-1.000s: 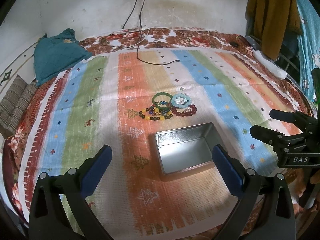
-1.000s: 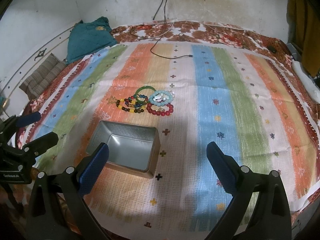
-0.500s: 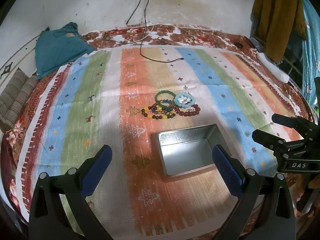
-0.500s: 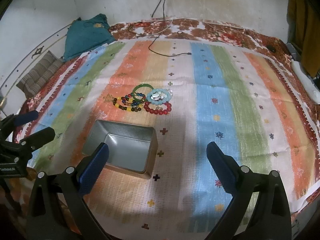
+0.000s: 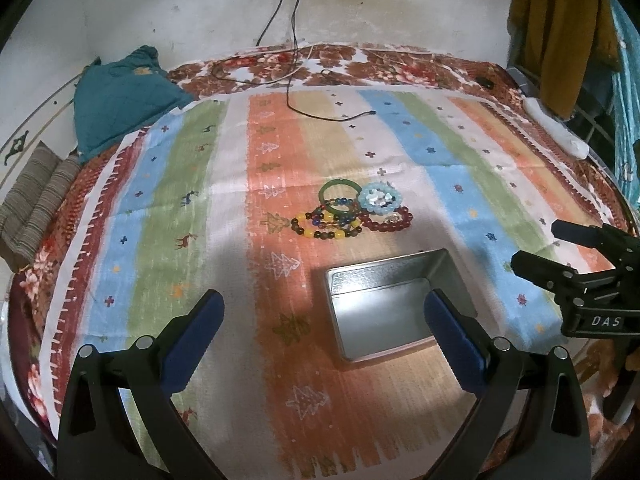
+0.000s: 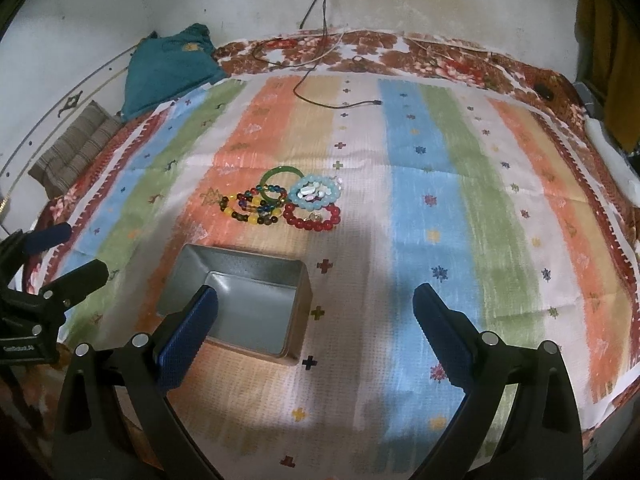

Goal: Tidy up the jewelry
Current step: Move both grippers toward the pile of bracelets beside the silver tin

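Open silver metal tin (image 5: 394,308) sits right in front of the tangled beaded bracelets (image 5: 352,210); striped bedspread (image 5: 472,184) on both sides lies bare.

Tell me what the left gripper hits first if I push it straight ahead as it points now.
Probably the open metal tin: it sits just ahead of the left gripper, off toward its right finger. The bracelet pile lies beyond. Depth is unclear, so it may meet the striped cloth beside the tin instead.

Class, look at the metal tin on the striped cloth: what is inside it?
Nothing: the metal tin shows only bare floor and walls. One blue finger of the left gripper covers its near right corner there; the bracelets lie beyond it.
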Tool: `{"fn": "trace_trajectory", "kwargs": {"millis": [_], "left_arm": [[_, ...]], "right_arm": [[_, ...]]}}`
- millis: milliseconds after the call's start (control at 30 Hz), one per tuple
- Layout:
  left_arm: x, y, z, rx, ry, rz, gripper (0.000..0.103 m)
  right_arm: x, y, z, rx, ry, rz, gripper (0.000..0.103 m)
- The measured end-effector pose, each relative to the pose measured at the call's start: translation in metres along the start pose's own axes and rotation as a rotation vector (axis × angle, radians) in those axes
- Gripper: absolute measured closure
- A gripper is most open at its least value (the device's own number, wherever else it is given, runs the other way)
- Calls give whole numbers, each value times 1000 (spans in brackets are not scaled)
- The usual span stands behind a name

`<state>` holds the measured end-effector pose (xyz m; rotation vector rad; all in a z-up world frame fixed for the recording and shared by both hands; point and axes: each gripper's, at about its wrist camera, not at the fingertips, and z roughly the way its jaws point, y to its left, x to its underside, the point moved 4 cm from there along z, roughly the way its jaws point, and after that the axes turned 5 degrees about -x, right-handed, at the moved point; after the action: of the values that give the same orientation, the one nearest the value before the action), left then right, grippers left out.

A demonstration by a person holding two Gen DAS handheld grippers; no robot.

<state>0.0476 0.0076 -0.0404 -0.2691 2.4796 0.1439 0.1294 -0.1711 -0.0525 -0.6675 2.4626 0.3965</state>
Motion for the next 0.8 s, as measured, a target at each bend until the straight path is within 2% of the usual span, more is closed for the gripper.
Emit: {"fn": "trace_trajectory", "kwargs": {"millis": [533, 800], "left_arm": [[-26, 0, 31, -72, 25, 86, 5], [-34, -3, 38, -71, 28, 103, 5]], "right_arm": [[-30, -17, 22, 20, 25, 22, 4], [-42, -21, 34, 21, 38, 22, 4]]}}
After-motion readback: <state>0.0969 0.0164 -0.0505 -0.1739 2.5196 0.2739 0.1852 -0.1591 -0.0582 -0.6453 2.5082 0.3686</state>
